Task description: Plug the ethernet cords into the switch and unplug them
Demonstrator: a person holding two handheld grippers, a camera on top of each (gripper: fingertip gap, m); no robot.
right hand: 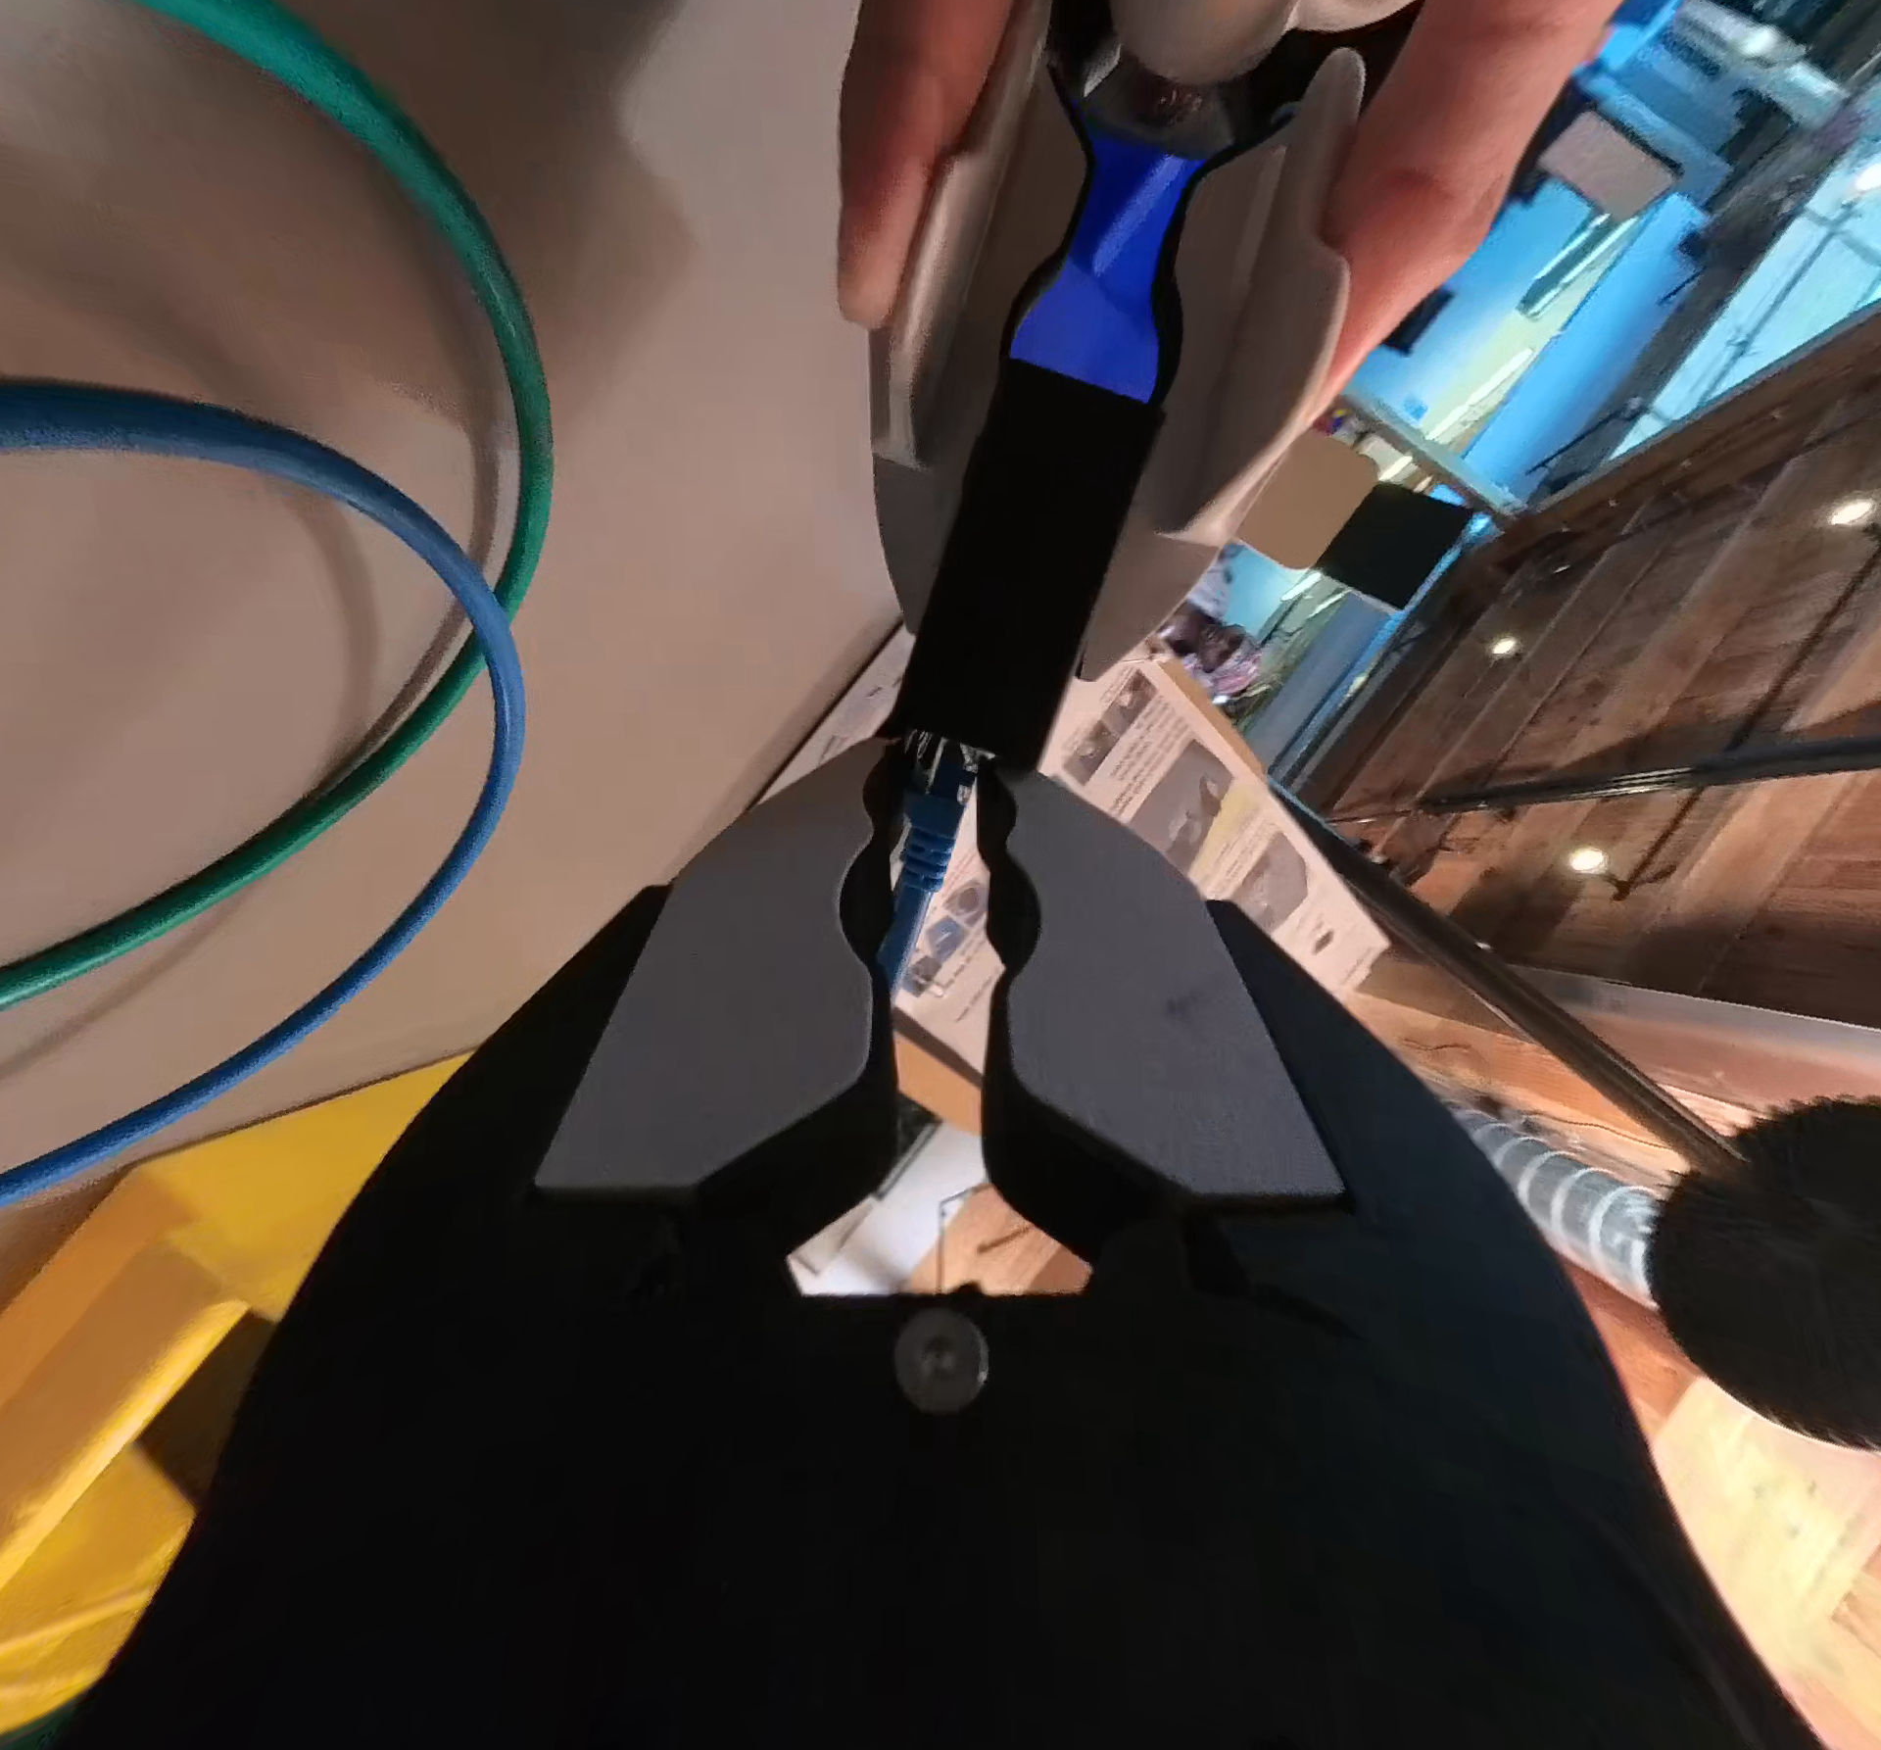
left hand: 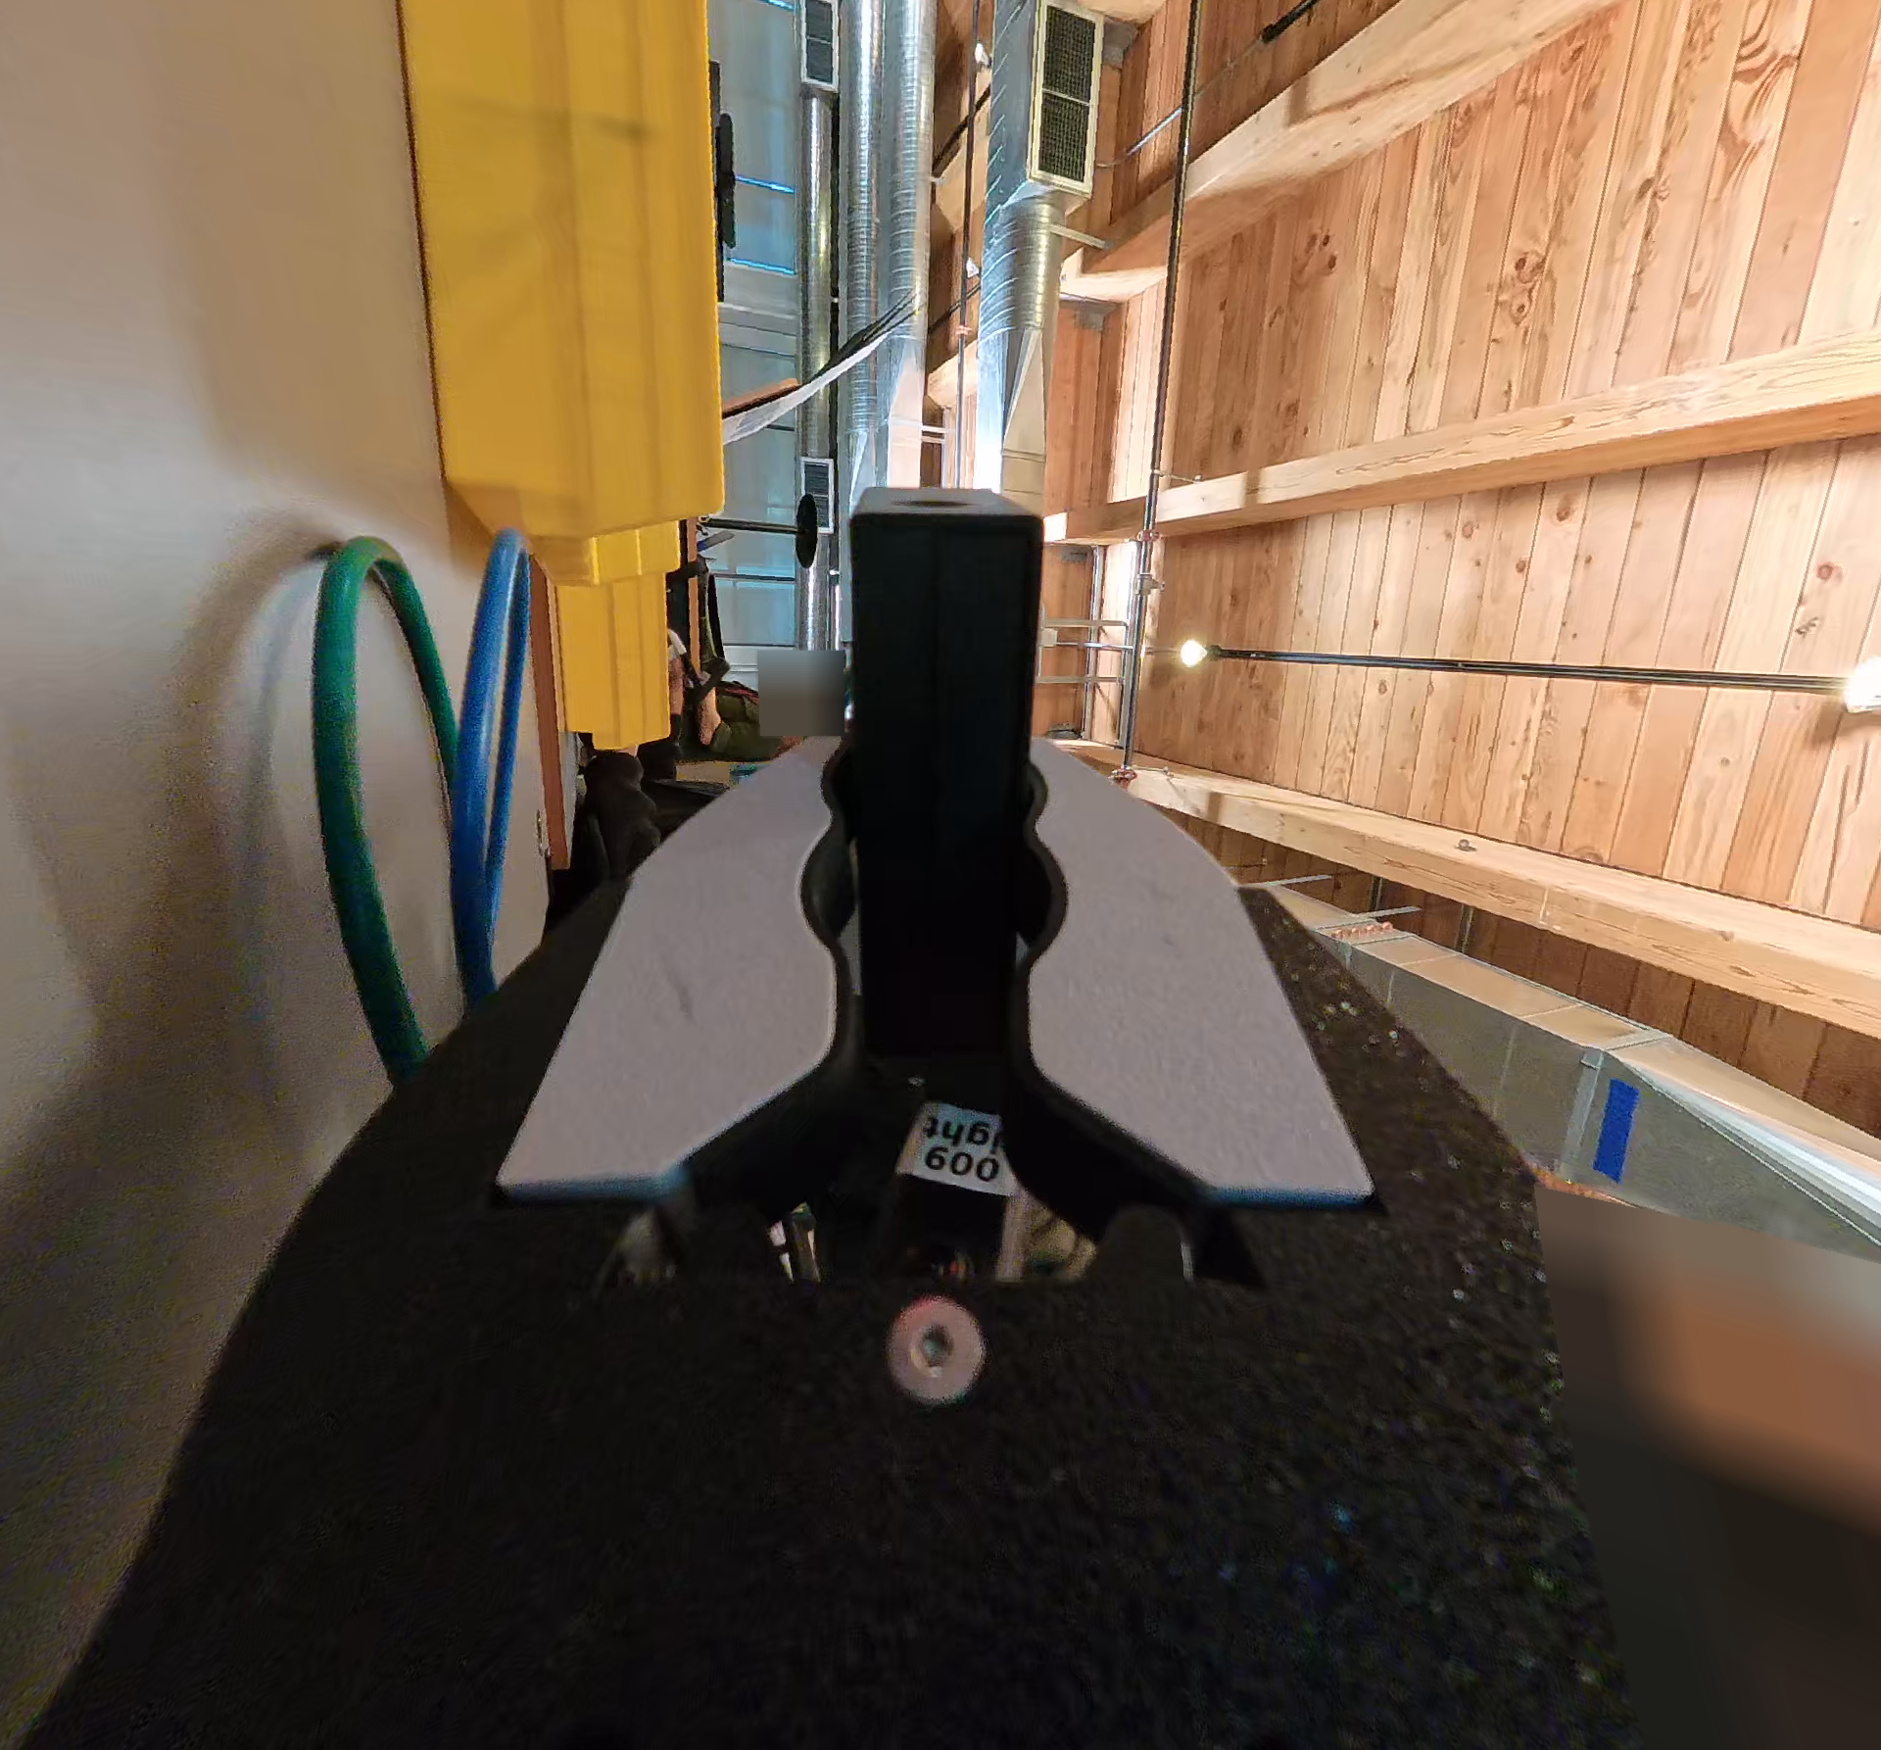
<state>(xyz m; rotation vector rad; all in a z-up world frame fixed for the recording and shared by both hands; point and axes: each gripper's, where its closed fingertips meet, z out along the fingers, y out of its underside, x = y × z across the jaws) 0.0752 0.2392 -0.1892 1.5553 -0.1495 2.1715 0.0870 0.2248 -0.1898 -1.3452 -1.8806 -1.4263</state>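
Though unclamped, blue plug (right hand: 931,810) between right gripper (right hand: 936,821) fingertips.

Pale beige bench (left hand: 204,378). Lying on it: green ethernet cord (left hand: 346,785) and blue ethernet cord (left hand: 489,765), looped side by side; yellow block (left hand: 570,225) beside them.

Wooden planks (left hand: 1476,439) and thick beams (left hand: 1527,449) are seen overhead. Shiny metal air pipes (left hand: 865,174) are hung beside them. Small lamps (left hand: 1191,653) are lit. A pale tabletop (left hand: 204,378) is seen.
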